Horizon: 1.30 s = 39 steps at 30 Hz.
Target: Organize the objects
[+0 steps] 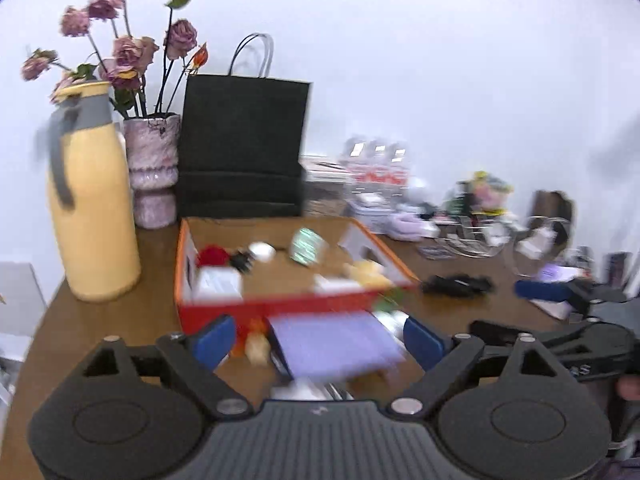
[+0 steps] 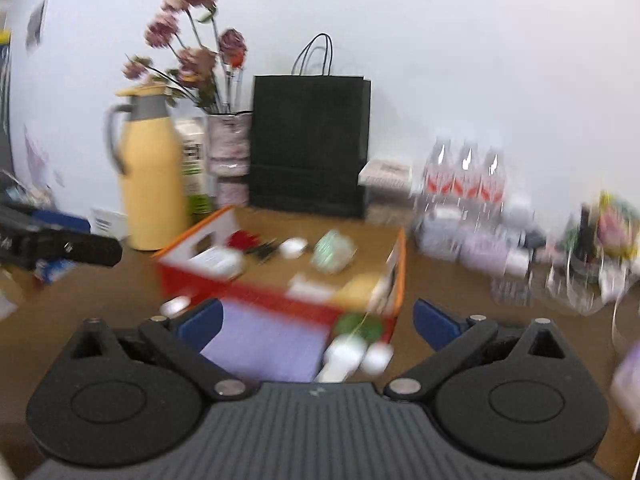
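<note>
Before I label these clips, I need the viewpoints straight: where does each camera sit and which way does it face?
Left wrist: on the left gripper, facing the orange box and wall; its open blue fingers show, the right gripper at right.
Right wrist: on the right gripper, same heading from further right; open fingers show, the left gripper at left.
Shared: box, yellow jug, black bag.

Left claw [image 1: 318, 344] spread wide, empty, above blurred purple pad [image 1: 336, 344]; orange box [image 1: 224, 308] beyond.

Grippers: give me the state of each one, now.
Left gripper: open, nothing gripped.
Right gripper: open, nothing gripped.
</note>
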Motion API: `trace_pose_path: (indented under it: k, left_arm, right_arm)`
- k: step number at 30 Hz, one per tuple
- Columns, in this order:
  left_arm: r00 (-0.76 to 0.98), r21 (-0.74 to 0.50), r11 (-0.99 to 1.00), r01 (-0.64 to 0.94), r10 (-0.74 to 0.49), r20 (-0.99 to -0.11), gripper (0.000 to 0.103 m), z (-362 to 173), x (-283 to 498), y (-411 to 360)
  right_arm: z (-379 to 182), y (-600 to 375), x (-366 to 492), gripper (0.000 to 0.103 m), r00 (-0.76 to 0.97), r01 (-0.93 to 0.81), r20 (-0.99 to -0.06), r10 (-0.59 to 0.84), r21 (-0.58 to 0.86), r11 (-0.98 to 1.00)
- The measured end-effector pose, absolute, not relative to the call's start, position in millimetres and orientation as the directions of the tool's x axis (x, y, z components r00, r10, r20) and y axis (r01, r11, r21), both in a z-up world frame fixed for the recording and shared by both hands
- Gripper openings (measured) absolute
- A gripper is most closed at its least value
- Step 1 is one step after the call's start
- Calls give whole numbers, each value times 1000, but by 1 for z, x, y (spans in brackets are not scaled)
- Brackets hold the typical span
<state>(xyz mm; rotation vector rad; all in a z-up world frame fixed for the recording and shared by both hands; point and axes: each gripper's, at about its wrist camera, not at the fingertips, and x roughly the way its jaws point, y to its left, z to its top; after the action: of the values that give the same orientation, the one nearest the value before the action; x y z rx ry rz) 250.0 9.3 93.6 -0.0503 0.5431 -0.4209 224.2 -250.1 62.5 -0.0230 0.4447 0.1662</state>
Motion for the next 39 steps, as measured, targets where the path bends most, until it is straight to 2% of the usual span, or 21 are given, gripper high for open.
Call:
trace_pose_path:
  k: [1, 4, 7, 11, 16, 21, 28, 39]
  left_arm:
    - [771, -169, 907, 386, -418, -481, 99, 88, 227, 13]
    - [779, -107, 913, 395, -394, -487, 99, 71, 174, 12]
    - [784, -48, 927, 372, -341, -519, 99, 56, 146, 8]
    - [773, -46, 935, 351, -318, -549, 99, 43, 132, 13]
    - [787, -54, 954, 295, -274, -553, 99, 49, 129, 23]
    - [803, 2, 957, 291, -243, -544, 99, 55, 124, 17]
    - [802, 22, 961, 275, -217, -556, 99, 47, 132, 1]
    - [775, 34, 967, 253, -181, -606, 99, 29, 171, -12]
  right_arm:
    - [59, -246, 206, 103, 895, -158, -419, 150, 18, 987]
    - [45, -232, 159, 103, 915, -99, -395, 83, -21, 995]
    - [32, -227, 135, 103, 908, -73, -415, 51, -36, 997]
    - [19, -227, 119, 103, 892, -47, -450, 39, -7, 999]
    - [21, -224, 100, 103, 906, -27, -421, 29, 9, 1000]
    - [21, -217, 83, 103, 925, -34, -379, 22, -24, 999]
    - [5, -222, 88, 103, 914, -2, -406, -12, -34, 999]
    - [-4, -237, 112, 103, 919, 20, -395, -23, -10, 1000]
